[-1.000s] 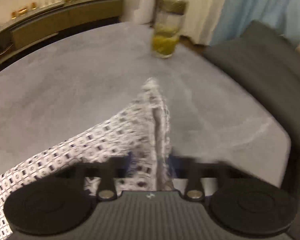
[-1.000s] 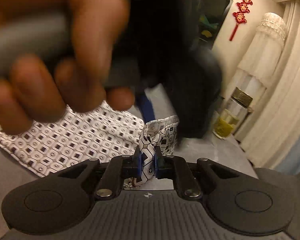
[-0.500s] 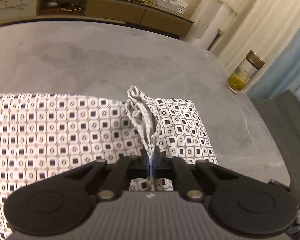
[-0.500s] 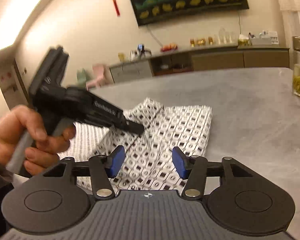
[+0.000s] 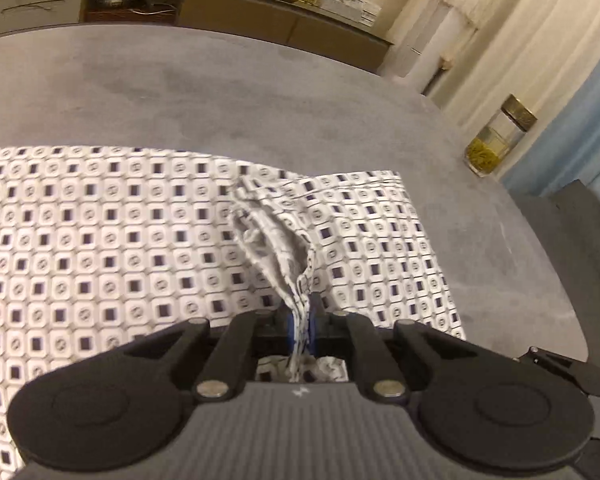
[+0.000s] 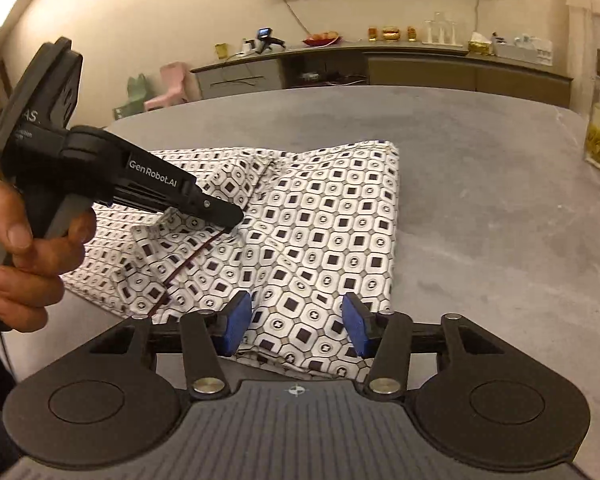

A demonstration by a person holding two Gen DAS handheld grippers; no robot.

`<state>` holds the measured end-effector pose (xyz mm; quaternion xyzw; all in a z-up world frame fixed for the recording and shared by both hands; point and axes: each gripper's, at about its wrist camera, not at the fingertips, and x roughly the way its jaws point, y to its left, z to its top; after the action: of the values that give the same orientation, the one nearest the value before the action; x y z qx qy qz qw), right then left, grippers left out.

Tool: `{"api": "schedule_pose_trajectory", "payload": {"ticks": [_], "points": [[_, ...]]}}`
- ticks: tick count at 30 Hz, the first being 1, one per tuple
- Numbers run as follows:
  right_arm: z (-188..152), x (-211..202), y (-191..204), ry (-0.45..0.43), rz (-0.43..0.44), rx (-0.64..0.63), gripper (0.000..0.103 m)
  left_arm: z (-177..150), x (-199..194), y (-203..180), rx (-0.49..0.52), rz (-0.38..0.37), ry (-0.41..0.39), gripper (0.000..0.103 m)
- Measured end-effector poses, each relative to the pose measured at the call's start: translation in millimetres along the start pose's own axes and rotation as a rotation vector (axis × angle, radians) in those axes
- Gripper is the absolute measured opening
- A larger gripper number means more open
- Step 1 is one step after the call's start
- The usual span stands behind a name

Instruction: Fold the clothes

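The patterned garment (image 6: 324, 232) lies partly folded on the grey table (image 6: 480, 184), its long axis running from the folded edge at three o'clock out toward nine o'clock, where it passes out of the left wrist view. The left gripper (image 5: 300, 322) has its blue pads pressed together on a bunched pinch of the cloth, which rises as a crumpled ridge toward twelve o'clock from the pads. In the right wrist view that same tool reaches in from nine o'clock, its tip resting on the fabric beside a loose flap. The right gripper (image 6: 296, 326) hovers over the near hem with its jaws spread wide and nothing between them. I'd judge the left is the arm placed to carry the flap across toward three o'clock. A glass jar (image 5: 498, 138) stands well apart at two o'clock.
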<state>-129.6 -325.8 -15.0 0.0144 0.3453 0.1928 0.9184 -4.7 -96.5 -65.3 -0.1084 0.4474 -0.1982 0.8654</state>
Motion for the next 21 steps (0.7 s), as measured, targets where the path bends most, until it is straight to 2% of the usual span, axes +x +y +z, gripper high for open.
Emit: {"api": "schedule_pose_trajectory", "payload": {"ticks": [3, 4, 7, 11, 13, 14, 17, 21], "points": [[-2.8, -0.4, -8.0, -0.020, -0.102, 0.041, 0.048, 7.4, 3.3, -21.2, 0.045, -0.033, -0.032, 0.005], [-3.5, 0.1, -13.6, -0.028, -0.132, 0.070, 0.048, 9.3, 3.4, -24.6, 0.049, -0.004, -0.053, 0.004], [-2.9, -0.5, -21.1, -0.056, -0.102, 0.127, 0.048, 6.3, 4.8, -10.4, -0.014, 0.037, -0.054, 0.004], [-0.6, 0.9, -14.7, -0.098, -0.023, 0.116, 0.048, -3.9, 5.2, -2.3, -0.021, 0.027, -0.029, 0.009], [1.3, 7.4, -9.4, -0.064, -0.067, 0.062, 0.048, -8.8, 0.9, -1.5, -0.018, 0.024, -0.026, 0.015], [2.2, 10.7, -6.7, -0.048, -0.089, 0.034, 0.044, -10.3, -0.3, -4.0, -0.008, 0.034, -0.026, 0.017], [5.0, 20.1, 1.0, 0.001, -0.153, -0.045, 0.044, -13.0, -1.4, -13.2, 0.027, 0.074, -0.030, 0.021], [4.7, 10.7, -0.9, -0.041, -0.131, -0.031, 0.044, -12.8, -14.9, -18.9, 0.072, 0.133, -0.063, 0.022]]}}
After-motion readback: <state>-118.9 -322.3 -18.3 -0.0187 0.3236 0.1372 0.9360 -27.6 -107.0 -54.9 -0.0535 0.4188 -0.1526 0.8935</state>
